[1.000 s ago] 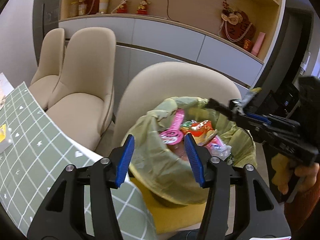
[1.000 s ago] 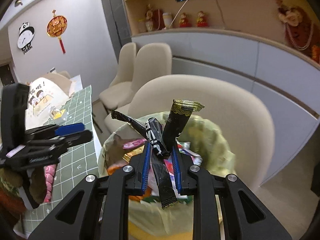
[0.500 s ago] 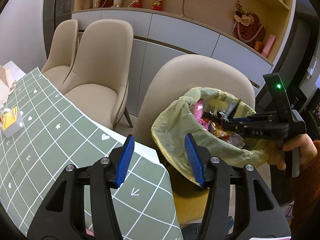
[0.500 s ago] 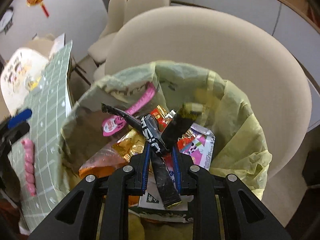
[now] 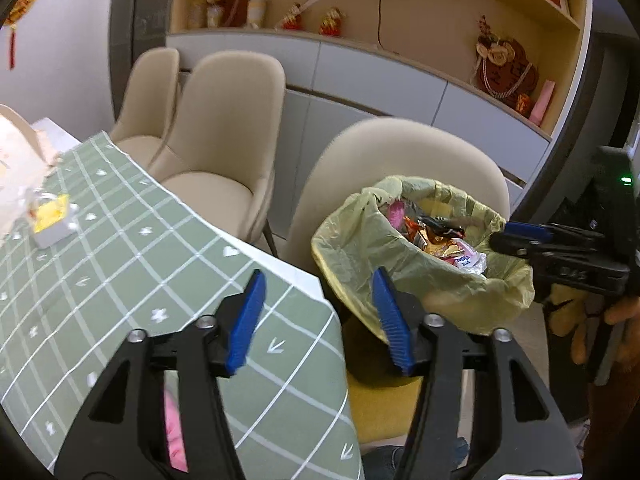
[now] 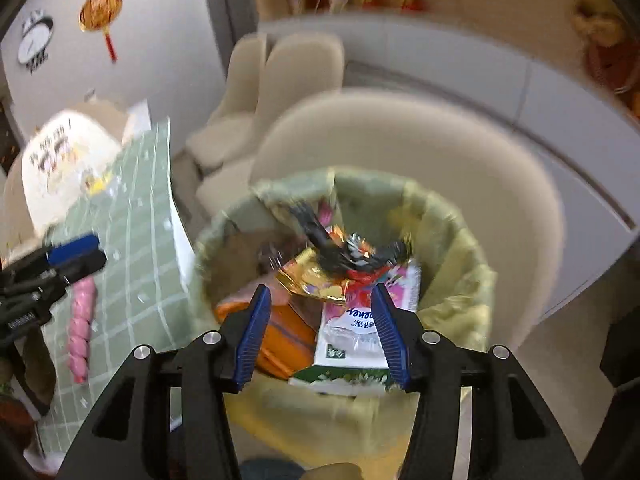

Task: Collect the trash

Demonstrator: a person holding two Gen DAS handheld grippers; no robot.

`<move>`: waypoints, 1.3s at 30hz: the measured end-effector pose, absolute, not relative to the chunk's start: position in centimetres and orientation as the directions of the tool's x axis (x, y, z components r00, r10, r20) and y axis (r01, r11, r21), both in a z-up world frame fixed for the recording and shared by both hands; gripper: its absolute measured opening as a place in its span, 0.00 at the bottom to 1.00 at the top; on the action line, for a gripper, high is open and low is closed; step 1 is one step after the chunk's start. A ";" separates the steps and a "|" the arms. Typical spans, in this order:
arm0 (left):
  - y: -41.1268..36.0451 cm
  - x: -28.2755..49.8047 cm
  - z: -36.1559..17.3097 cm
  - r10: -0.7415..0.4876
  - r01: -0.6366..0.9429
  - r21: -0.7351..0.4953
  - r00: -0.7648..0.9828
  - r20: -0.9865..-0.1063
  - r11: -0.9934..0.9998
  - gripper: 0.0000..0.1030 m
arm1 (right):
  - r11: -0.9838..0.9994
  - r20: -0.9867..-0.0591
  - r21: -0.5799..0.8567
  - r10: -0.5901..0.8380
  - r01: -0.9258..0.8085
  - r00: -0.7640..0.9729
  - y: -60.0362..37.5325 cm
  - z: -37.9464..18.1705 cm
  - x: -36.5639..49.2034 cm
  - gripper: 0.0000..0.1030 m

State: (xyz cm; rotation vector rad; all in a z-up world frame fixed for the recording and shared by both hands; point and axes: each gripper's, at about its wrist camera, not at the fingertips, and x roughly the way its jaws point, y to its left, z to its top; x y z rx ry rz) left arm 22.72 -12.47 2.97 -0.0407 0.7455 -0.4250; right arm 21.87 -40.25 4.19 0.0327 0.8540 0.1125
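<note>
Far left on the green grid-patterned tablecloth (image 5: pixel 100 248): a small white box with a yellow top (image 5: pixel 54 220) sits near a crumpled pale paper carton (image 5: pixel 16 160). Nearer me, a pink twisted wrapper (image 6: pixel 82 316) lies on the cloth close to the table's edge. My judgement: this is leftover trash, and it could get nudged off the edge if I sweep in low

My left gripper (image 5: pixel 318 316) hangs over the table corner, blue pads spreading wider, nothing between them. Risk: the pink wrapper lies partly under my own fingers in the left view, so I may misjudge the approach and pinch tablecloth with it

Centre: the round bin lined with a yellow-green plastic bag (image 5: pixel 348 256), standing on a yellow seat before a beige chair. The bin is heaped; a black foil wrapper (image 6: pixel 340 252) lies on top of gold and red packets and a white-pink tissue pack (image 6: pixel 360 320)

My right gripper (image 6: pixel 318 324) is above the bin, jaws opening, pads clear of everything. The right view is blurred, so I cannot tell whether the black wrapper has settled

Risk: the pile sits near the rim, so light foil could slide over the edge. The loose bag lip could also snag my fingers as I withdraw
</note>
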 end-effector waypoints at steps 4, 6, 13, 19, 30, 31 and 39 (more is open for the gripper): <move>-10.8 19.0 3.9 -0.377 0.348 -0.172 0.703 -0.603 0.922 0.73 | 0.990 -0.692 0.105 0.137 -0.090 0.709 -38.3 5.9 16.6 0.48; -10.1 17.4 4.0 -0.356 0.337 -0.150 0.718 -0.598 0.930 0.76 | 0.986 -0.657 0.132 0.163 -0.101 0.736 -37.3 6.0 14.6 0.48; -7.7 12.3 3.6 -0.246 0.240 -0.088 0.782 -0.573 0.967 0.76 | 0.992 -0.600 0.089 0.123 -0.086 0.791 -32.7 5.2 8.2 0.48; -7.8 10.0 3.5 -0.230 0.236 -0.065 0.786 -0.574 0.970 0.76 | 0.997 -0.575 0.019 0.069 -0.071 0.815 -30.3 5.0 5.2 0.48; -8.1 7.7 4.6 -0.227 0.252 -0.034 0.799 -0.556 0.967 0.76 | 0.999 -0.570 0.013 0.040 -0.040 0.820 -30.0 5.3 3.7 0.48; -8.2 7.7 4.5 -0.230 0.255 -0.034 0.797 -0.559 0.966 0.76 | 0.999 -0.570 0.013 0.039 -0.039 0.821 -30.0 5.4 3.6 0.48; -8.2 7.9 4.1 -0.228 0.251 -0.042 0.782 -0.579 0.967 0.76 | 0.999 -0.580 -0.002 0.026 -0.034 0.814 -29.9 5.3 3.6 0.48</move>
